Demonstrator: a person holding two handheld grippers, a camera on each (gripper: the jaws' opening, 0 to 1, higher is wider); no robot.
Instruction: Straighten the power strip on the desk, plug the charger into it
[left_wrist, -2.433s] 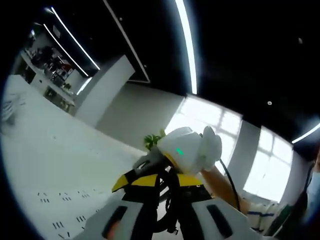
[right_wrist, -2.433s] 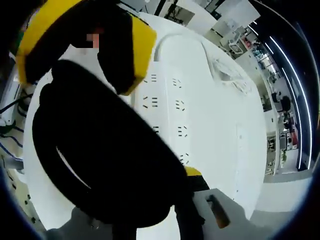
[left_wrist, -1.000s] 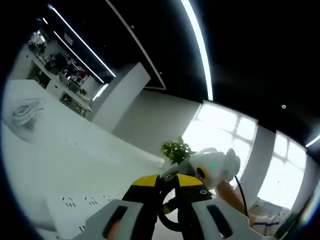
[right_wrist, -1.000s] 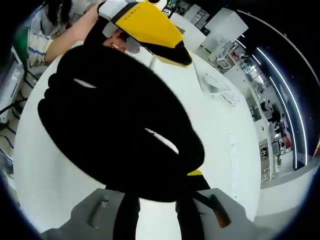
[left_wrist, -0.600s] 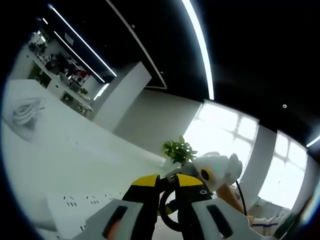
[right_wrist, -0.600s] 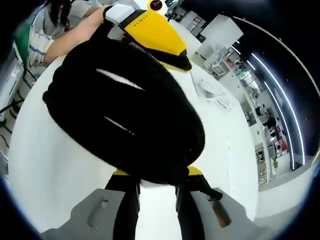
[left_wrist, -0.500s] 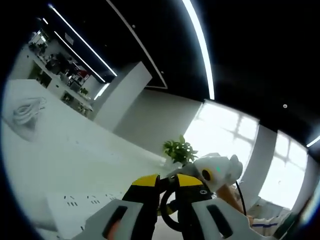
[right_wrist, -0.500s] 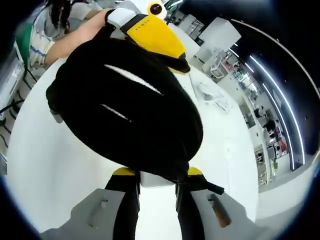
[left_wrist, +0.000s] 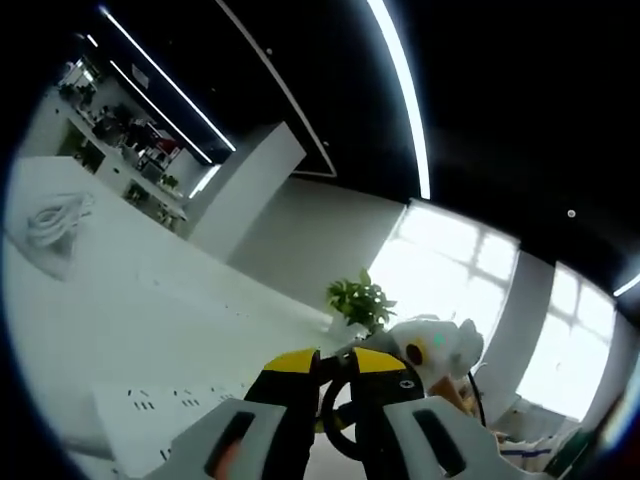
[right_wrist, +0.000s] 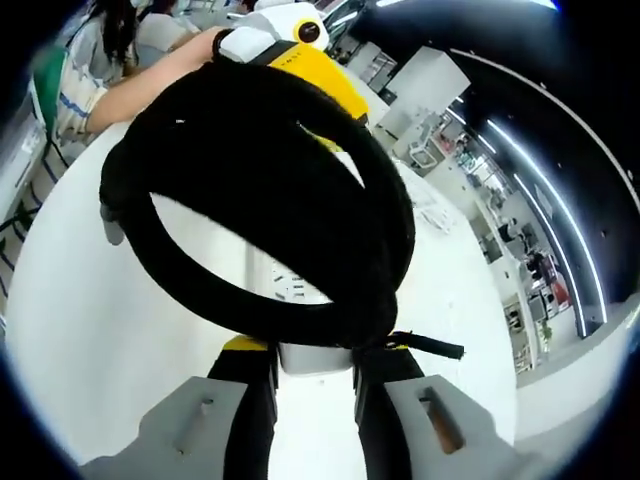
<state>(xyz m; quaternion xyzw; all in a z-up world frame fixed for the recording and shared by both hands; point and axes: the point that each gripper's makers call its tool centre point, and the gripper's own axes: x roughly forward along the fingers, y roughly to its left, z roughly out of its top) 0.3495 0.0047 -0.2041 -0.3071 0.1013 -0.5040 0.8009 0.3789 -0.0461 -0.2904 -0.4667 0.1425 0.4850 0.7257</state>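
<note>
- My right gripper (right_wrist: 312, 372) has its yellow-and-black jaws clamped on the small white plastic charger block (right_wrist: 315, 358). The charger's thick black cable, bundled in a bound loop (right_wrist: 262, 200), stands up in front of the lens. I judge I am holding the charger clear of the desk so that the bundle hangs free before plugging.
- The cable looks matte and rubbery, wound in several turns and cinched near the jaws by a thin black tie (right_wrist: 425, 347) whose tail sticks out sideways.
- Through the loop I can see the long white plastic power strip (right_wrist: 287, 287) lying flat on the smooth white desk (right_wrist: 80, 330), with its dark socket slots facing up. It also shows low in the left gripper view (left_wrist: 150, 412), near my left jaws.
- My left gripper (left_wrist: 333, 375) hovers with its jaws narrowly apart, and part of the black loop shows through the gap; I cannot tell whether they pinch anything.
- Its glossy yellow nose and white shell (right_wrist: 290, 50), with a person's hand behind it, rise beyond the loop in the right gripper view.
- A loose coil of white cord (left_wrist: 52, 215) lies well apart from the strip, and a green potted plant (left_wrist: 358, 300) stands at the desk's far side.
</note>
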